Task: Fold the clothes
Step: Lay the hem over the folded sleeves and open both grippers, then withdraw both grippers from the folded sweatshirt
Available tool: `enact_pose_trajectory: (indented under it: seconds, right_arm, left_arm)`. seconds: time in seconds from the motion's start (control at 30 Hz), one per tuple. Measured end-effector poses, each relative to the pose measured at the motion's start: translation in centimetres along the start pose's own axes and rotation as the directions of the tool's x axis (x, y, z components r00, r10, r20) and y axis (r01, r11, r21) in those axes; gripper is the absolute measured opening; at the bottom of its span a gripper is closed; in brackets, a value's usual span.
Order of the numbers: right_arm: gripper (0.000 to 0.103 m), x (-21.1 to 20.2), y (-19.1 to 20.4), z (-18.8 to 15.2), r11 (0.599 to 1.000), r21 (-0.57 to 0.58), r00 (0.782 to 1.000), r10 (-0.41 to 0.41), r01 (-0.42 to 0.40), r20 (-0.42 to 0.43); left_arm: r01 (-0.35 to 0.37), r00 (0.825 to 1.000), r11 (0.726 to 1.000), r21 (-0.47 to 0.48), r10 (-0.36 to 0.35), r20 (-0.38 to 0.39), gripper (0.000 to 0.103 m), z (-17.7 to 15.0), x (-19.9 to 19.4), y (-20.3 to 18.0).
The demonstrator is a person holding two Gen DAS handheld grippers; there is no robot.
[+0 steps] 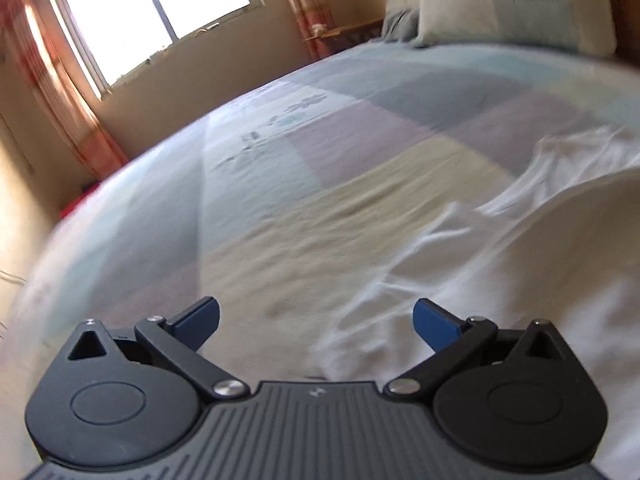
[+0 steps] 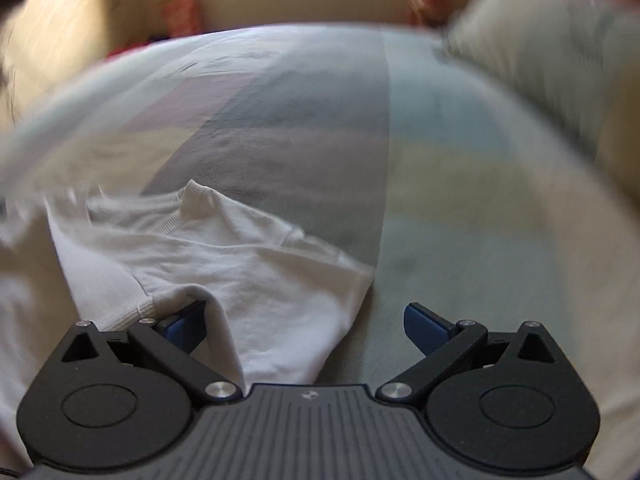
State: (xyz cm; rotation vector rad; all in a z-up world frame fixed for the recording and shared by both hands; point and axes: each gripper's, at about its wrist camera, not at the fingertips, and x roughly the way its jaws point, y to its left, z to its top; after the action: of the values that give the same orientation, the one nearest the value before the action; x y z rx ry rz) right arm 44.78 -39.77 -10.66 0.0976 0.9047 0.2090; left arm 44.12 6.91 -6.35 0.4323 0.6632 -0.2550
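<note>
A white garment (image 1: 500,248) lies rumpled on the bed at the right of the left wrist view. My left gripper (image 1: 316,320) hovers open over the bedspread, its right blue finger (image 1: 436,326) at the garment's edge, nothing between the fingers. In the right wrist view the same white garment (image 2: 224,256) spreads from the left, with its ribbed collar at the far side. My right gripper (image 2: 306,324) is open; a ribbed cuff fold drapes over its left blue finger (image 2: 184,326), while the right finger (image 2: 426,326) stands over bare bedspread.
The bedspread (image 1: 360,128) has pastel patches and fills most of both views. Pillows (image 1: 512,0) lean at the head of the bed. A bright window (image 1: 156,4) with orange curtains is beyond the bed's far edge. Both views are motion-blurred.
</note>
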Motion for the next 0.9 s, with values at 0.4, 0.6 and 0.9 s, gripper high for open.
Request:
enact_pose_trajectory:
  seconds: [0.4, 0.6, 0.9]
  right_arm:
    - [0.103, -2.1, 5.4, -0.5, 0.939, -0.342, 0.998, 0.051, -0.037, 0.031]
    - [0.103, 0.6, -0.9, 1.3, 0.99, 0.133, 0.998, 0.047, -0.041, -0.041]
    - [0.103, -4.1, 0.2, -0.6, 0.996, 0.03, 0.991, 0.079, -0.082, 0.107]
  left_arm:
    - [0.509, 0.859, 0.859, -0.057, -0.511, -0.031, 0.102, 0.7, -0.1, -5.1]
    - [0.352, 0.924, 0.911, -0.217, -0.374, -0.073, 0.102, 2.6, 5.0, -4.2]
    - [0.337, 0.938, 0.9, -0.278, -0.345, 0.022, 0.102, 0.5, 0.8, -2.4]
